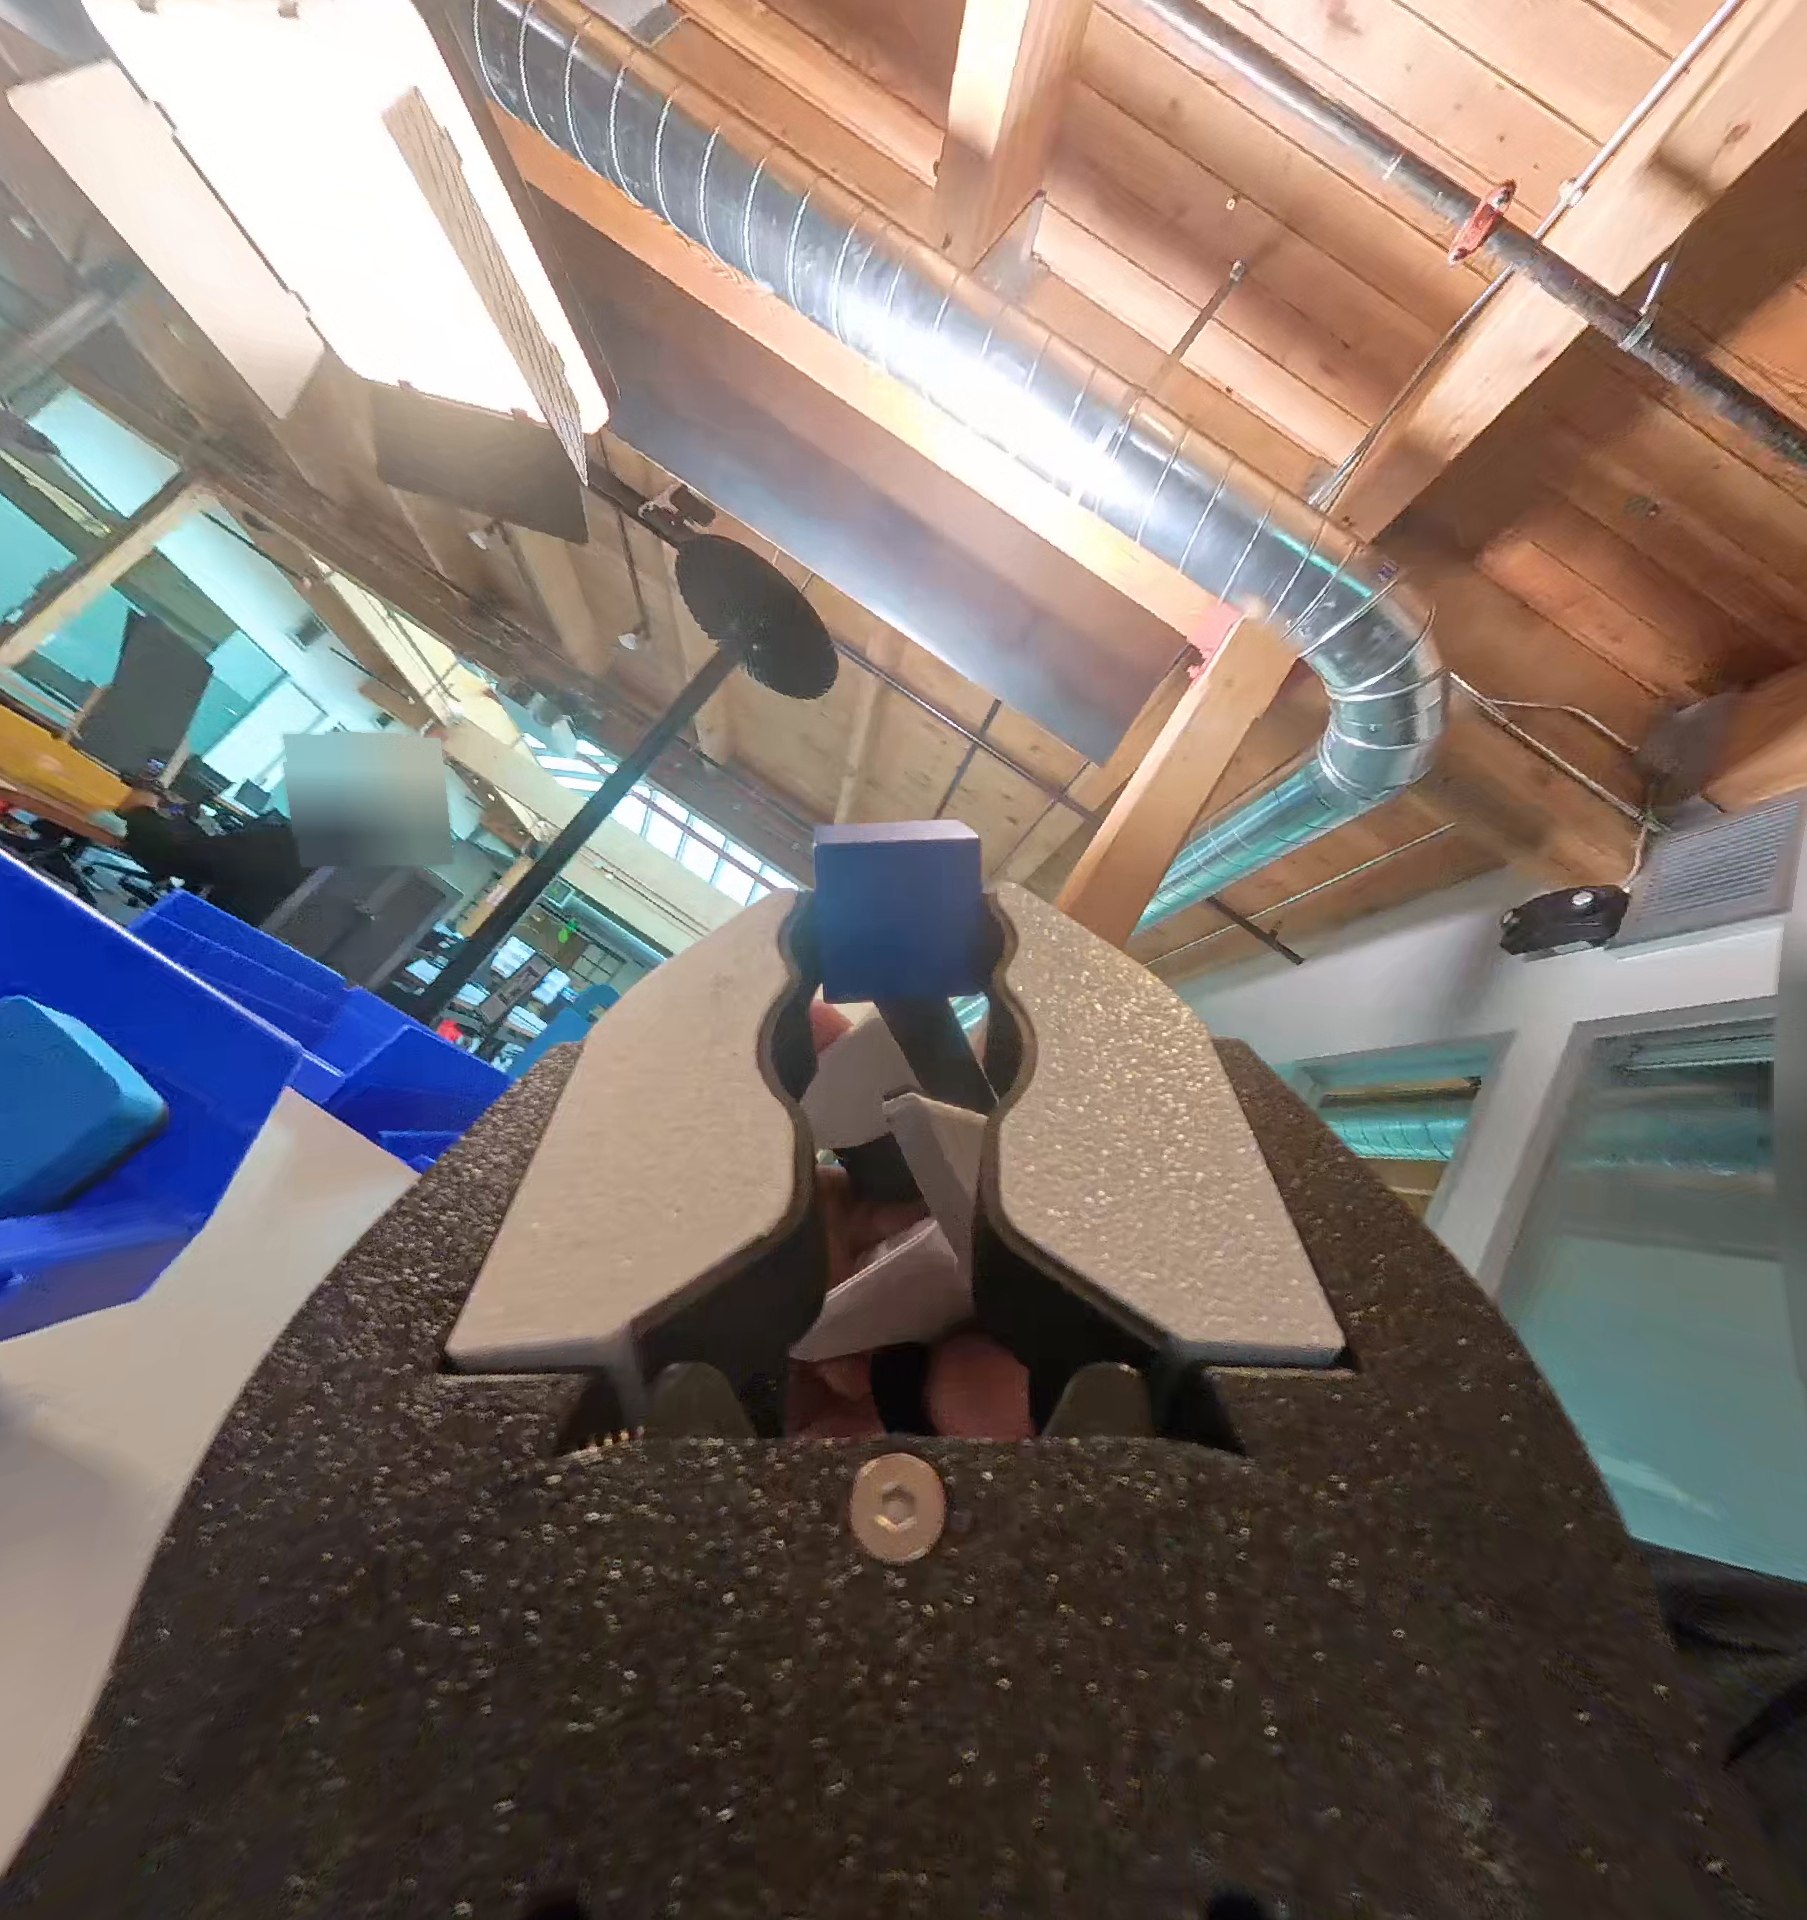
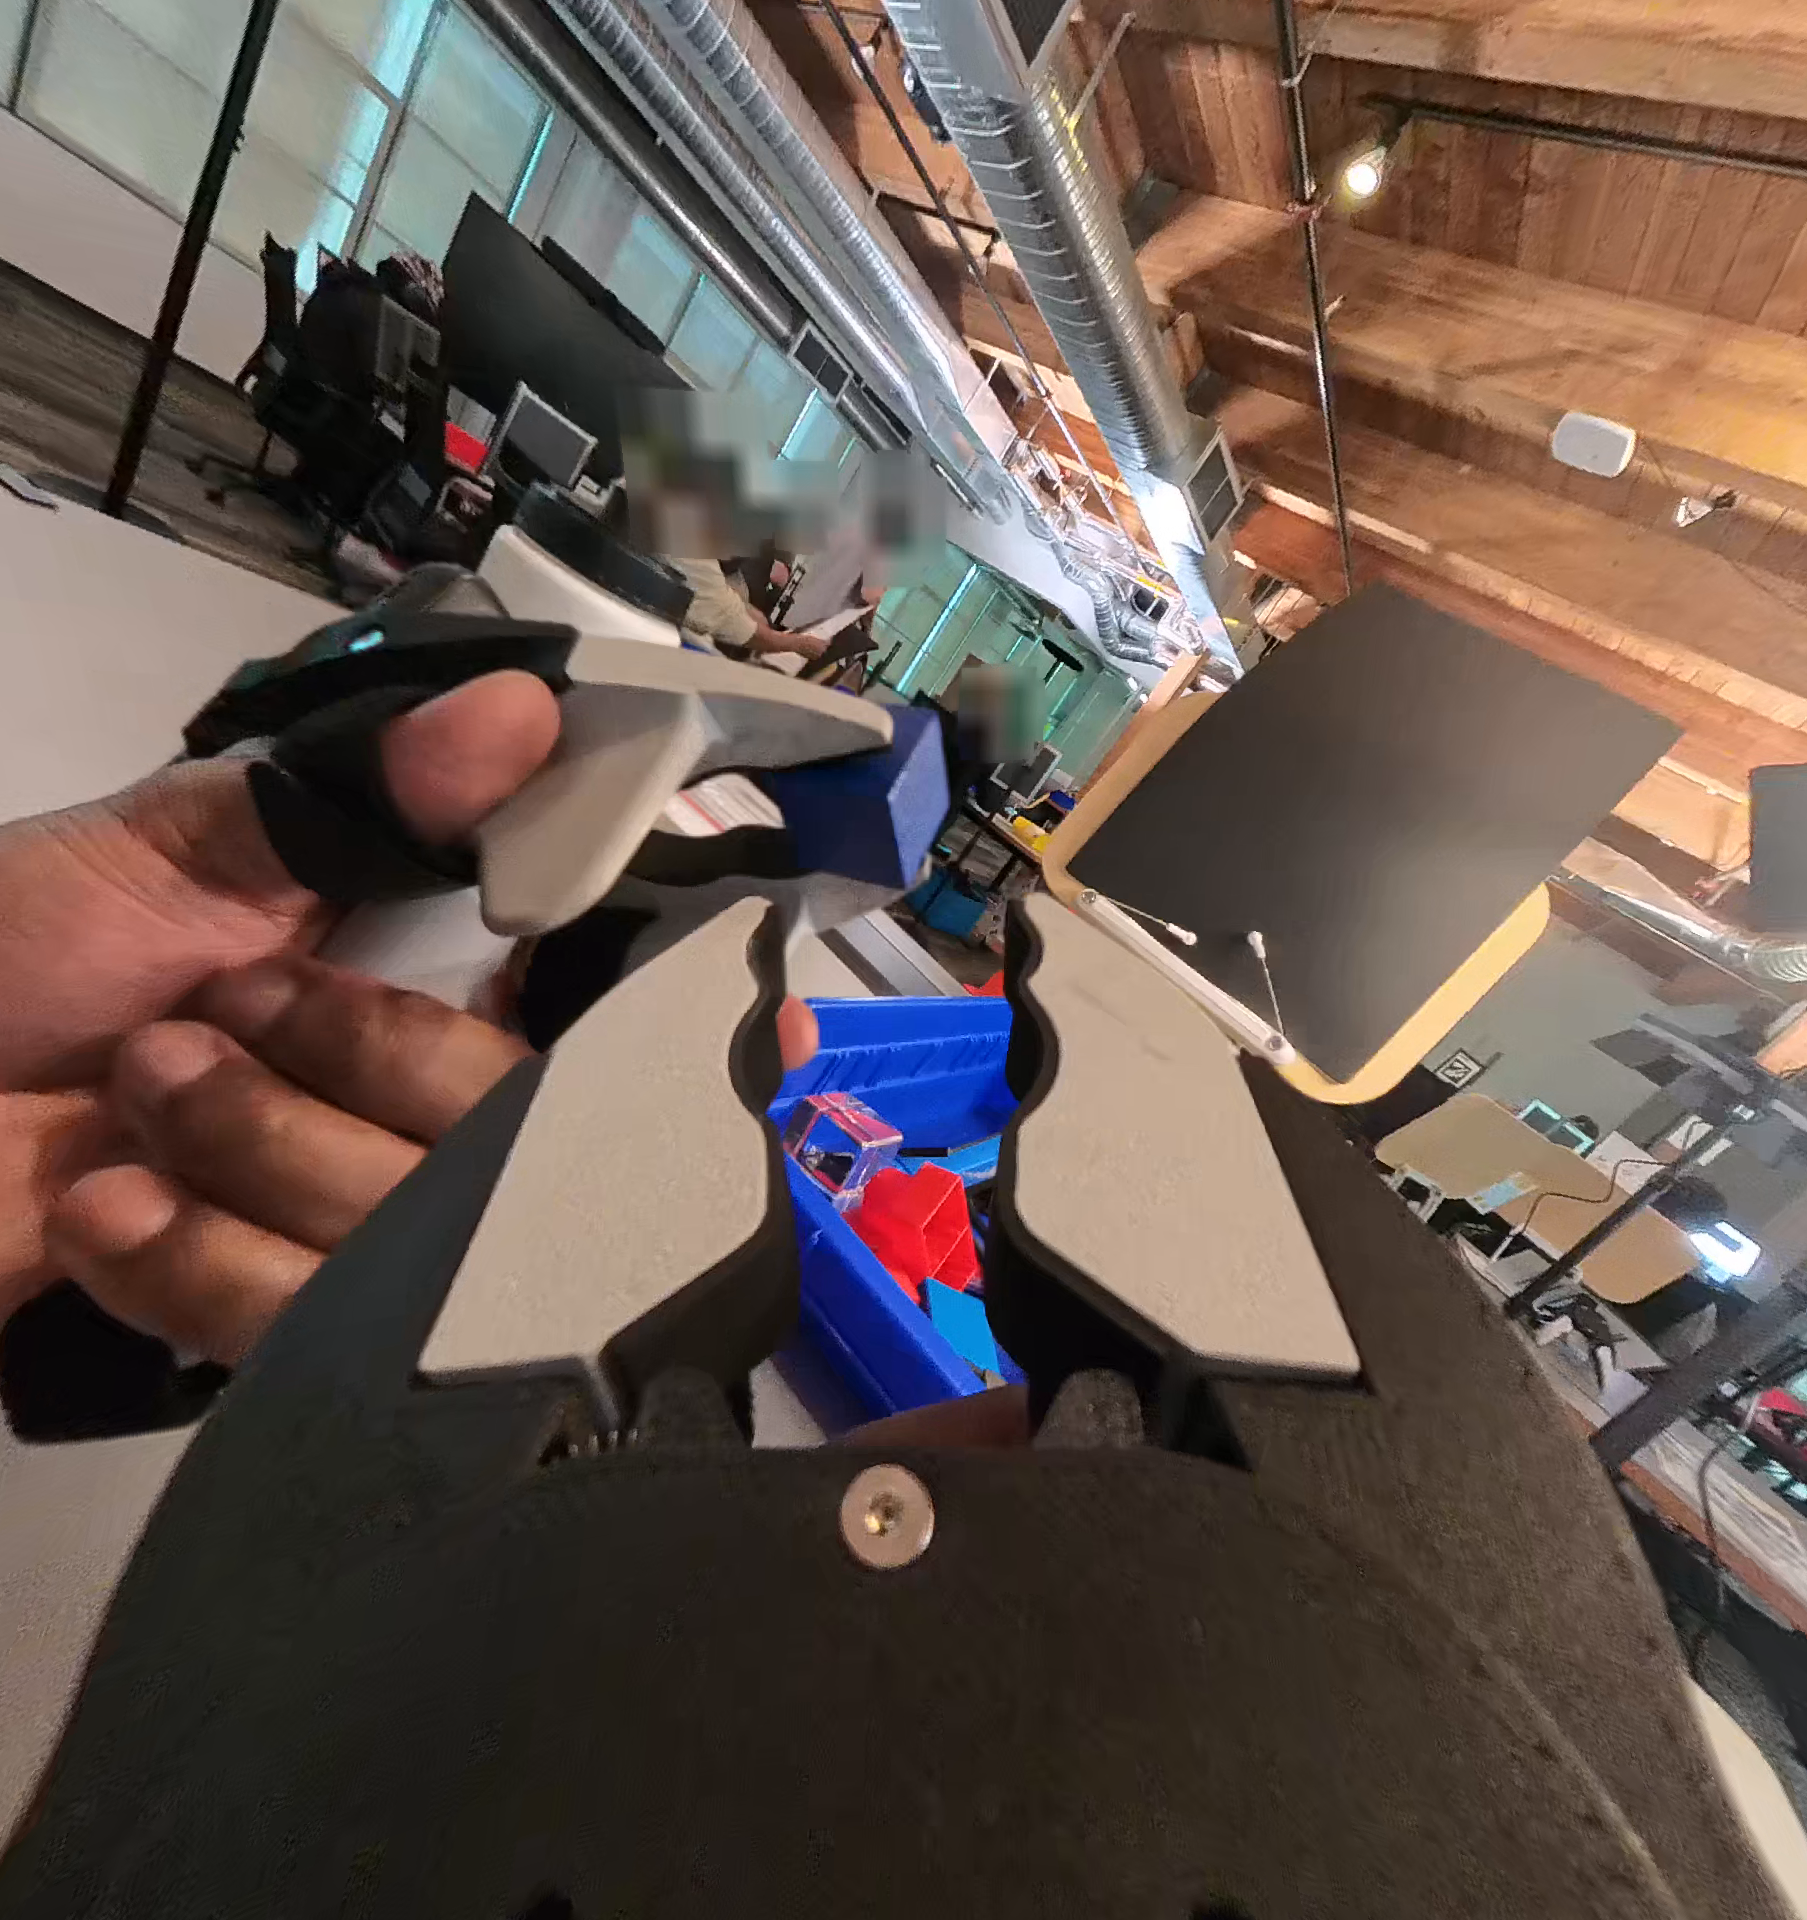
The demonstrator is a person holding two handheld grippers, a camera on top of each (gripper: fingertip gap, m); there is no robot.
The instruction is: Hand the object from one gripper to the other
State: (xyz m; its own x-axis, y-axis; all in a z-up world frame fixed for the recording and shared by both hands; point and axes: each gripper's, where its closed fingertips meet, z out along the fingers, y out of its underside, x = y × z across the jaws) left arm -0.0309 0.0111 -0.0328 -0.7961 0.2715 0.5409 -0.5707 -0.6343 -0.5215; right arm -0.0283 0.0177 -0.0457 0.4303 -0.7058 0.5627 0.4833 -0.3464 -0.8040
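Observation:
My left gripper (image 1: 899, 940) is shut on a dark blue block (image 1: 897, 909), pinched at the fingertips, and points up toward the ceiling. In the right wrist view a hand (image 2: 151, 987) holds that left gripper (image 2: 839, 821) at the upper left, and the blue block (image 2: 878, 800) sticks out of its tips. My right gripper (image 2: 899, 925) is open and empty. Its fingertips are just below the block and do not touch it. White and black parts show through the gap between the left fingers; I cannot tell what they are.
A blue bin (image 2: 857, 1299) lies below the right gripper on a white table (image 2: 68, 644) and holds a red block (image 2: 920, 1226), a clear block (image 2: 842, 1143) and a light blue piece (image 2: 961, 1325). More blue bins (image 1: 203, 997) are at the left. A black panel (image 2: 1346, 821) hangs to the right. Left and right tips are no more than a few centimetres apart.

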